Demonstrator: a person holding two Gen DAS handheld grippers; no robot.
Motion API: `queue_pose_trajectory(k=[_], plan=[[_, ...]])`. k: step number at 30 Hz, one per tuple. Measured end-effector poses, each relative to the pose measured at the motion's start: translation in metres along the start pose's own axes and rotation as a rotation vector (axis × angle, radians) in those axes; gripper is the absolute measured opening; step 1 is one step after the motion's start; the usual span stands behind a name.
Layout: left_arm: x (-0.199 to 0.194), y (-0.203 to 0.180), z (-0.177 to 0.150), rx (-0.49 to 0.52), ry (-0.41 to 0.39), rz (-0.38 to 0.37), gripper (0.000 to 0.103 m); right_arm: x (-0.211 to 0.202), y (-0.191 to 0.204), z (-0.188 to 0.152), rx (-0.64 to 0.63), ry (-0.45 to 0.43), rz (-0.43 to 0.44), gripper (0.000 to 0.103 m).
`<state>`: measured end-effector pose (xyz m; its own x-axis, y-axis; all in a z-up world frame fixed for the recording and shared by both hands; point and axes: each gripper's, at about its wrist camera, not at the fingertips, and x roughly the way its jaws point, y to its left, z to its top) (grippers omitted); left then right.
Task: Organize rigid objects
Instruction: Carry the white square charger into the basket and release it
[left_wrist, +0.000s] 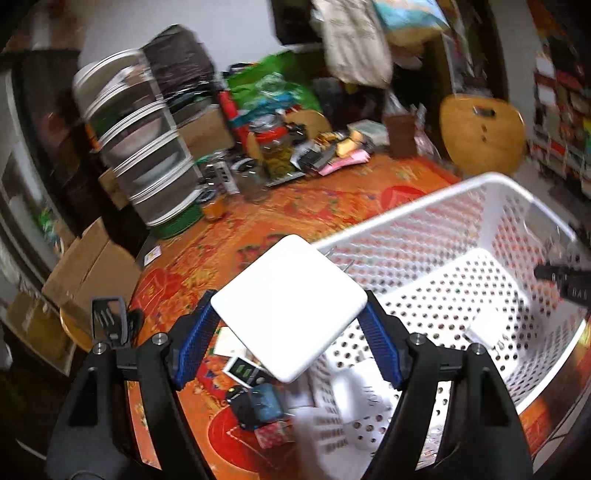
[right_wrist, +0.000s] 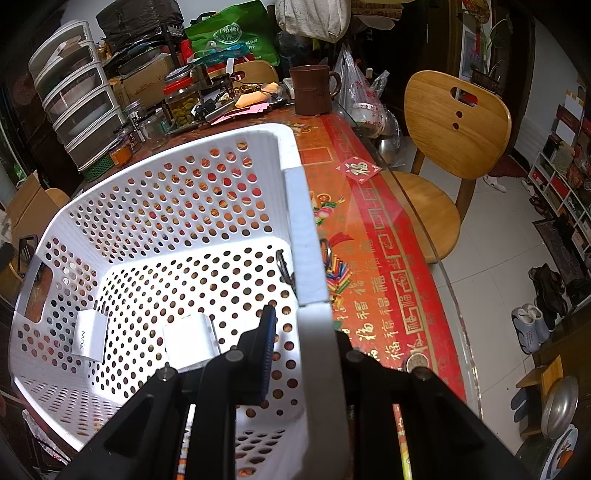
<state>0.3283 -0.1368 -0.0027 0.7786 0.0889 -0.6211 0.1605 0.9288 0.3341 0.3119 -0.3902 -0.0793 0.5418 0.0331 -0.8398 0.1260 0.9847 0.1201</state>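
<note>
My left gripper (left_wrist: 290, 325) is shut on a flat white square box (left_wrist: 288, 306) and holds it in the air above the near-left rim of the white perforated basket (left_wrist: 424, 218). My right gripper (right_wrist: 306, 332) is shut on the right wall of the basket (right_wrist: 306, 236), one finger inside, one outside. Inside the basket lie a white 90W charger (right_wrist: 90, 338) and a white plug adapter (right_wrist: 190, 339). The right gripper's tip shows at the far right of the left wrist view (left_wrist: 561, 277).
Small items lie on the orange patterned tablecloth (left_wrist: 280, 214) below the left gripper: a blue box (left_wrist: 264, 404), a pink packet, cards. Jars, a brown mug (right_wrist: 312, 88), stacked drawers (right_wrist: 79, 92) and bags crowd the table's far side. A wooden chair (right_wrist: 454, 122) stands on the right.
</note>
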Motion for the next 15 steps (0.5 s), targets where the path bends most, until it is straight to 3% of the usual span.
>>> queue_pose_trajectory(k=[7, 15], plan=[[0.018, -0.042, -0.005, 0.093, 0.045, -0.021, 0.073, 0.000, 0.001, 0.000, -0.004, 0.003, -0.005, 0.018], [0.038, -0.044, -0.016, 0.103, 0.093, -0.026, 0.073, 0.000, 0.001, 0.000, -0.005, 0.002, -0.003, 0.018]])
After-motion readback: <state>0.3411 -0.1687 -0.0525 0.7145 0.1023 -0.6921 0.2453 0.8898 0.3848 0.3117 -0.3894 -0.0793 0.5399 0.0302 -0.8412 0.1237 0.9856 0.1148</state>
